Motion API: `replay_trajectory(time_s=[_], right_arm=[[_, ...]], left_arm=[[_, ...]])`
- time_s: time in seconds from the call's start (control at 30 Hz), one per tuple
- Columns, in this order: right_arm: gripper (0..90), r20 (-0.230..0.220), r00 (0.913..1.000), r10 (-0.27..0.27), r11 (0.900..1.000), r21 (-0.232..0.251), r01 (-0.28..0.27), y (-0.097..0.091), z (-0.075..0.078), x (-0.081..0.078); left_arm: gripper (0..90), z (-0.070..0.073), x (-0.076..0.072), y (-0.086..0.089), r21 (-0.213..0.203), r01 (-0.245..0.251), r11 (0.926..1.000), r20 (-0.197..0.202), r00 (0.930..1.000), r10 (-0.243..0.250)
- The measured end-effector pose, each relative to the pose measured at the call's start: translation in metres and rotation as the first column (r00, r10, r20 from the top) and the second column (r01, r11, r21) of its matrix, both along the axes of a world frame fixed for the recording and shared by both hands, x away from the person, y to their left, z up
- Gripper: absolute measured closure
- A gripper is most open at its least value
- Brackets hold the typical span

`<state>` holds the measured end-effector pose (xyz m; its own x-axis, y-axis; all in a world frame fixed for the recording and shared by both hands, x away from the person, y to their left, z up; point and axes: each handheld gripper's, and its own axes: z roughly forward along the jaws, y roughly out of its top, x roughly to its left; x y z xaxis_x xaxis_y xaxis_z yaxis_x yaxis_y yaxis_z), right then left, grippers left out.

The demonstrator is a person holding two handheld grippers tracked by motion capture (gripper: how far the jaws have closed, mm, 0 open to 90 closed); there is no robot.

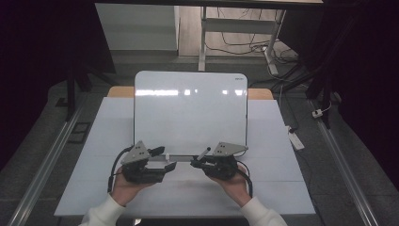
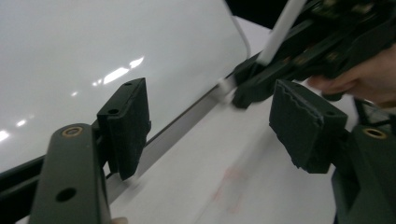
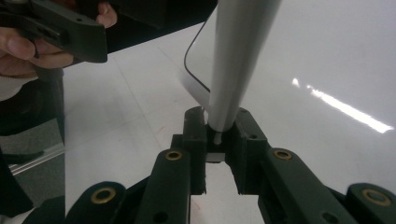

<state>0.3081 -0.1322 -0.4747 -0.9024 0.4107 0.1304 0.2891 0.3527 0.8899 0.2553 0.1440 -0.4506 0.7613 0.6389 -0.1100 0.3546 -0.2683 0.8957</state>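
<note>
— What has the person got in the right gripper point(image 1: 196, 163)?

— A marker point(image 3: 240, 60), white-barrelled with a dark end. The jaws are pinched tight on its lower end, and in the right gripper view the barrel rises up and away from between the two black pads. From above, the dark end point(image 1: 204, 153) pokes up to the far left of the gripper, slanted, over the near edge of the whiteboard point(image 1: 188, 108).

— And the left gripper point(image 1: 170, 165)?

— Its fingers point(image 2: 126, 126) are spread apart with nothing between them. In the left gripper view they frame bare table, with the marker off to the far right.

— Where are the two in relation to each other?

— Close, side by side at the near edge of the whiteboard, tips pointing towards each other with a small gap between. The left one sits at the board's near left, the right one at its near middle.

— What is the board lying on?

— A white table point(image 1: 273, 155). The board is flat, blank and glossy, with ceiling lights reflected in it.
</note>
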Motion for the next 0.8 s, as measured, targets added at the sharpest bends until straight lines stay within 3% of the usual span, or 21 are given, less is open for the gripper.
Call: replay_trajectory(time_s=[0.2, 0.37, 0.53, 0.57, 0.63, 0.7, 0.8], right_arm=[[77.0, -0.020, 0.9998, 0.008, 1.0000, -0.002, -0.008, 0.005, -0.002, -0.001], [77.0, -0.047, 0.9989, 0.004, 0.9999, 0.013, -0.004, 0.009, -0.003, -0.002], [77.0, -0.051, 0.9987, -0.001, 0.9999, 0.014, 0.002, 0.012, -0.003, -0.003], [77.0, -0.057, 0.9984, -0.006, 0.9998, 0.019, 0.007, 0.012, -0.003, -0.004], [77.0, -0.062, 0.9980, -0.009, 0.9997, 0.023, 0.010, 0.013, -0.003, -0.004], [77.0, -0.072, 0.9974, -0.008, 0.9995, 0.030, 0.011, 0.015, -0.004, -0.004], [76.7, -0.087, 0.9962, -0.006, 0.9994, 0.035, 0.009, 0.016, -0.005, -0.004]], left_arm=[[34.8, 0.010, 0.007, -0.029, -0.007, 0.086, 0.9963, 0.017, 0.9961, -0.086], [44.0, 0.014, 0.011, -0.048, -0.002, 0.135, 0.9909, 0.039, 0.9901, -0.135], [52.1, 0.013, 0.013, -0.060, 0.013, 0.131, 0.9912, 0.059, 0.9895, -0.132], [57.8, 0.012, 0.014, -0.061, 0.015, 0.126, 0.9919, 0.060, 0.9901, -0.127], [60.6, 0.011, 0.016, -0.064, 0.015, 0.126, 0.9919, 0.061, 0.9901, -0.127], [72.9, 0.009, 0.018, -0.065, 0.017, 0.127, 0.9918, 0.062, 0.9899, -0.128], [77.9, 0.008, 0.018, -0.065, 0.030, 0.113, 0.9932, 0.075, 0.9905, -0.115]])
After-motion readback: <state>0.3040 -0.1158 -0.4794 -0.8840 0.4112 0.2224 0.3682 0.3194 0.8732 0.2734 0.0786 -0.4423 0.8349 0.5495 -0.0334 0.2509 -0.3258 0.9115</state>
